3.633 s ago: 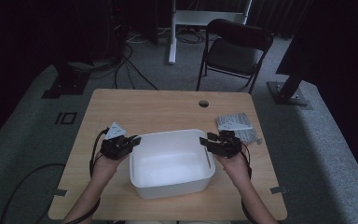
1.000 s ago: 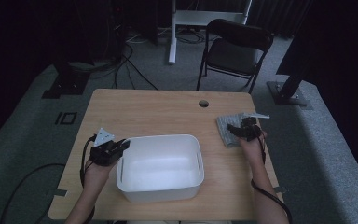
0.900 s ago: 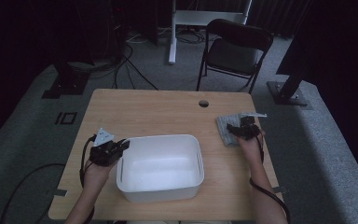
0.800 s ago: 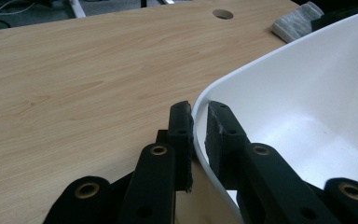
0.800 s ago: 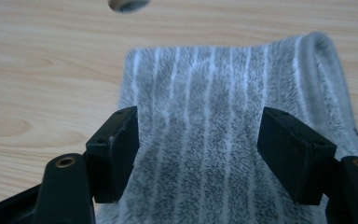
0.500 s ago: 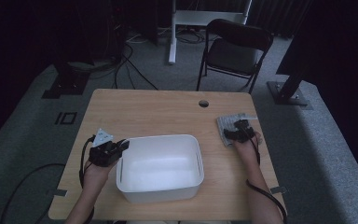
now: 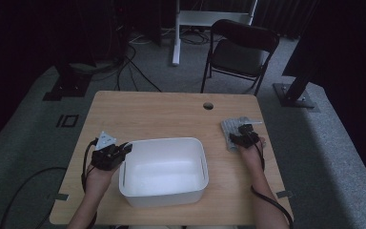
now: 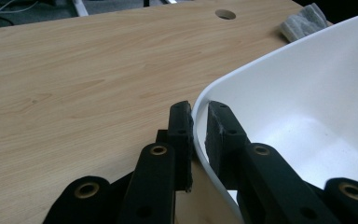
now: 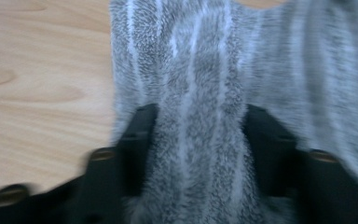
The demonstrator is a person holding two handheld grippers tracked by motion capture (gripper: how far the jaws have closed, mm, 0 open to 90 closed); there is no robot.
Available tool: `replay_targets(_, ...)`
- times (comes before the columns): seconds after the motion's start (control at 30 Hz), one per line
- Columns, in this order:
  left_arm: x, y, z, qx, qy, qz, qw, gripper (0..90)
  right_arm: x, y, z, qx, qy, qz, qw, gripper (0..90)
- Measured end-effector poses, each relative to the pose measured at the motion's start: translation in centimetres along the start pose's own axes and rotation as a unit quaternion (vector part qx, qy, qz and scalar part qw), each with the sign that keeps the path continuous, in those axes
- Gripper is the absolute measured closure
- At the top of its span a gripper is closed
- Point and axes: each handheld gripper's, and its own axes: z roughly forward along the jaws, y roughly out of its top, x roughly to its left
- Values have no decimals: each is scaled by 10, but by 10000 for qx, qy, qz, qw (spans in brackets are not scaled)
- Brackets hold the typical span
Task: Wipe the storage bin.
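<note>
A white tub (image 7: pixel 163 171) is seen in the middle of the desk (image 7: pixel 162 114), close to the near edge. The tub's rim at about 9 o'clock is pinched by the left claw (image 7: pixel 124 149). In the left gripper view, the thin white wall (image 8: pixel 200 140) is held between the two black jaws, one jaw outside the tub and one inside.

A grey fluffy cloth with pale stripes (image 7: pixel 232 131) is laid flat on the desk at about 2 o'clock from the tub, near the right edge. The right claw (image 7: pixel 236 138) is placed on the near end of this cloth. In the right gripper view, the cloth (image 9: pixel 205 84) is bunched up between the two jaws, which are set apart with a thick fold of it between them, so the cloth is being grasped. That picture is a bit blurry.

A round hole (image 7: pixel 208 105) is cut in the desk at about 12 o'clock from the tub.
</note>
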Motion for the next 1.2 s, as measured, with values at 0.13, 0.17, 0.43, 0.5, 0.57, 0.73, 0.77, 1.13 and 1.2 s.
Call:
replay_targets(0.13, 0, 0, 0, -12, 9, -5, 10000, 802, 1, 1, -5, 116, 109, 95, 9998, 744)
replay_targets(0.17, -1, 0, 0, 1, 25, 9, 10000, 802, 1, 1, -7, 114, 104, 163, 9997, 748)
replay_targets(0.43, -4, 1, 1, 25, 100, 12, 9999, 803, 6, -11, -52, -535, 426, 413, 9968, 764)
replay_targets(0.5, -4, 1, 1, 25, 100, 6, 9999, 803, 5, -12, -59, -599, 517, 460, 9958, 766)
replay_targets(0.57, -5, 2, 2, 44, 124, 26, 9999, 803, 2, -17, -79, -846, 754, 604, 9917, 766)
replay_targets(0.73, -6, 3, 4, 61, 131, 55, 9999, 804, -1, -25, -101, -966, 796, 591, 9904, 767)
replay_targets(0.77, -5, 4, 4, 72, 128, 55, 9999, 803, 1, -27, -105, -964, 821, 556, 9904, 767)
replay_targets(1.13, -5, 5, 8, 36, 138, 47, 9999, 804, 34, -42, -173, -1549, 1267, 181, 9796, 767)
replay_targets(1.2, -5, 6, 8, 40, 143, 41, 9999, 803, 39, -44, -184, -1653, 1323, 134, 9772, 767)
